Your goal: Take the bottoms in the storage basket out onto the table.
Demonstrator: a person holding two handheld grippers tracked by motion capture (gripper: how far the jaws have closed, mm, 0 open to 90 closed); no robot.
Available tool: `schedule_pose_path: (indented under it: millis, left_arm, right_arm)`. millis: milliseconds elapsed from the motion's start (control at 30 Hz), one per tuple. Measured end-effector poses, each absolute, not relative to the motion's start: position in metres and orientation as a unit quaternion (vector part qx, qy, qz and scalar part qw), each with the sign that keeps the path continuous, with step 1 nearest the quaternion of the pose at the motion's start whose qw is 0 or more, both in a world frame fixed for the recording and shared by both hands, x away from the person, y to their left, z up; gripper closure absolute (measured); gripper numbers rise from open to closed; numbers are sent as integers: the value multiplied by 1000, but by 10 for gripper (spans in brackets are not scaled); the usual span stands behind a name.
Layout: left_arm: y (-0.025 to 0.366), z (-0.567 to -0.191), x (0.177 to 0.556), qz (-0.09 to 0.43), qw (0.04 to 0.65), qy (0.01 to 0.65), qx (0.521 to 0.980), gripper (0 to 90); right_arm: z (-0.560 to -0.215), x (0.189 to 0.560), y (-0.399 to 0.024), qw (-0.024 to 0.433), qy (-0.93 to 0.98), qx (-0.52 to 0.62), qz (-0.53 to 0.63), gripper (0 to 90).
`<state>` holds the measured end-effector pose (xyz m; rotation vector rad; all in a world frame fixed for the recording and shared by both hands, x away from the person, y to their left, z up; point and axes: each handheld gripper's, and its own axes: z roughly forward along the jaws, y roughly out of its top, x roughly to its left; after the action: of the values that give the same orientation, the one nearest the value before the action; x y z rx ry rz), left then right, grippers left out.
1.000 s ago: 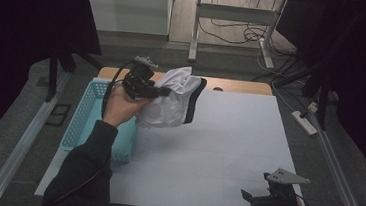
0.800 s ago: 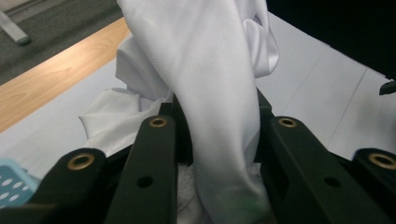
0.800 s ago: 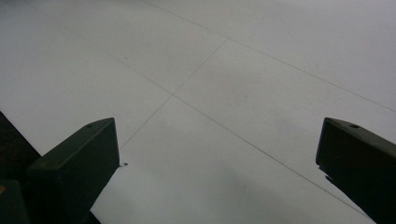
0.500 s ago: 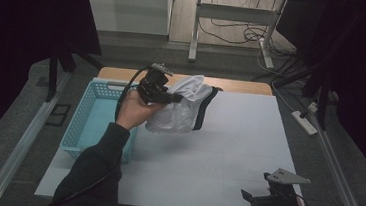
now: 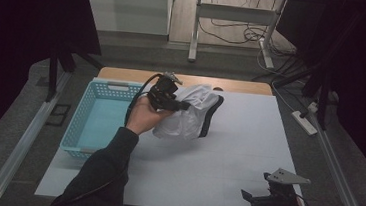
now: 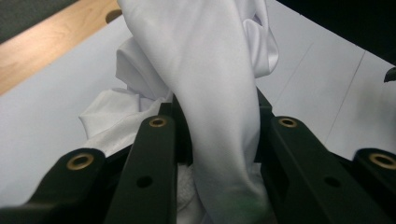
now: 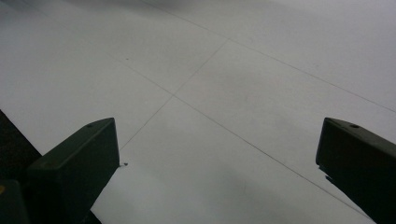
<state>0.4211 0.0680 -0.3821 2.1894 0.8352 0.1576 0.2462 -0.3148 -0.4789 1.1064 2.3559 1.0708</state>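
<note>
Table (image 5: 246,159): pale grey-white sheet over a wooden top; wood strip shows along the far edge. All places below are given from this table.
Basket (image 5: 85,119): light blue plastic, perforated walls, on the table's left part, long side running near to far. Inside looks bare as far as the high view shows.
Garment (image 5: 190,116): white cloth with a dark trim on its right edge, bunched, over the table's far middle, just right of the basket. Upper part lifted; lower folds seem to reach the sheet, contact not certain. In the left gripper view the garment (image 6: 210,93) hangs as 1 thick fold straight between the 2 black jaws.
Left gripper (image 5: 181,104): held above the table's far-left middle, at the basket's far right corner, pointing toward the table's right. Jaws clamped on the garment's fold, cloth squeezed between them.
Left hand (image 5: 144,117): wrapped round the gripper body; dark sleeve runs back to the table's near edge.
Right gripper (image 5: 247,196): low at the table's near right corner, pointing toward the table's left, well apart from the garment. In the right gripper view its 2 jaws stand wide apart over the bare sheet.
</note>
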Motion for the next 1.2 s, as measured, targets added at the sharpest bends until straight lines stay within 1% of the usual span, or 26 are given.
schedule_pose_path:
  millis: [500,867,1033,1200]
  left_arm:
    - [50,-412,428,49,369,331,867,723]
    - [48,-427,433,56,365,341,865,722]
    - [45,-431,433,69,357,339,868,722]
    - [42,-436,434,65,353,340,869,724]
  right_arm:
    - [-479,246,-315,162,826,387,376,0]
    - [-479,246,-315,162,827,386,376,0]
    - [-479,246,-315,162,827,385,376,0]
    - [-479,246,-315,162,827,385,376,0]
